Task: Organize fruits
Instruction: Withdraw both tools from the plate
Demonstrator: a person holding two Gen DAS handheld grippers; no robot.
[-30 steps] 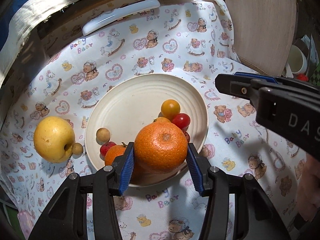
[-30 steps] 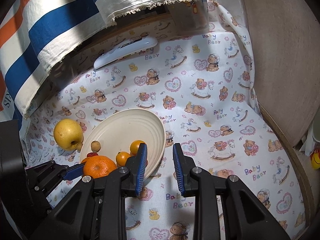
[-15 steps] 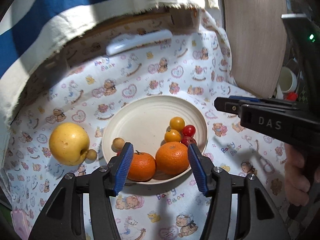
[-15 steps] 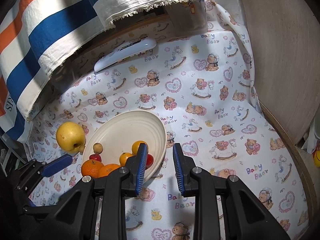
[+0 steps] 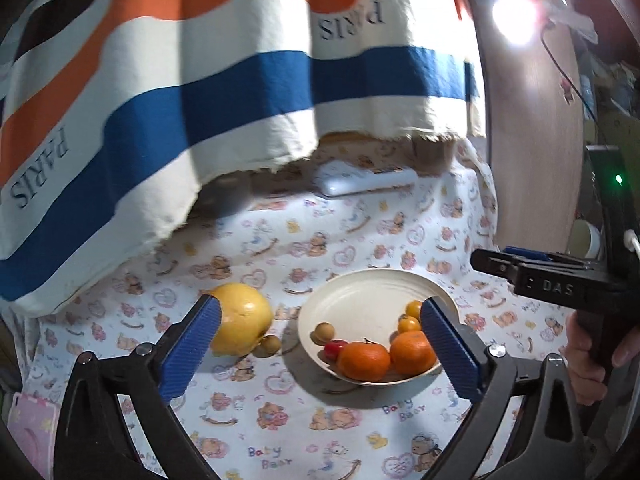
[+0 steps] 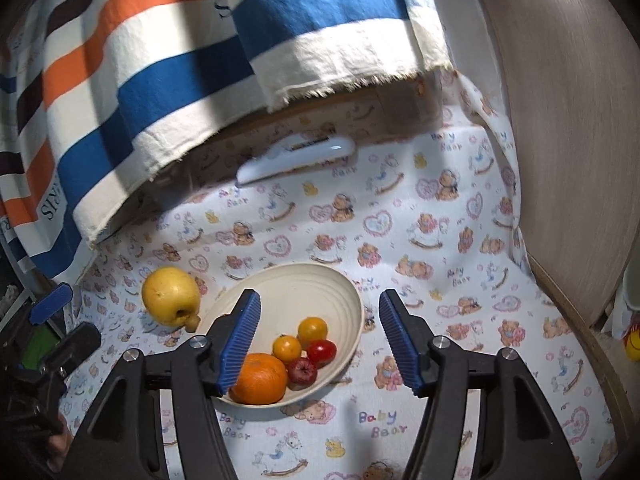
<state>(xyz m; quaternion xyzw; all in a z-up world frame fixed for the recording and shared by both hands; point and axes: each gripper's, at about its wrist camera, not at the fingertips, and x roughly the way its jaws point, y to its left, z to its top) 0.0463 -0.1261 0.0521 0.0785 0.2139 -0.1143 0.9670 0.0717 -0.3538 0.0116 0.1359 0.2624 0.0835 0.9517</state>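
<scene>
Left wrist view: the left gripper (image 5: 320,346) has let go of the large orange (image 5: 413,351), which a second ago sat pinched between its pads; the orange now rests in the cream plate (image 5: 360,292) at about 5 o'clock, touching a second orange (image 5: 363,361). The jaws are opening wide with nothing between them, and the gripper has drawn back and up. The right gripper (image 6: 318,340) was shut; its jaws are opening too, empty.

By my judgement that placement is done, and the yellow apple (image 5: 242,318) and the small brown fruit (image 5: 271,345) touching it, off the plate at 9 o'clock, are what remains.

Only the right wrist view shows the red fruits (image 6: 322,351) clearly; only the left wrist view shows the hand (image 5: 588,360) holding the right gripper.
</scene>
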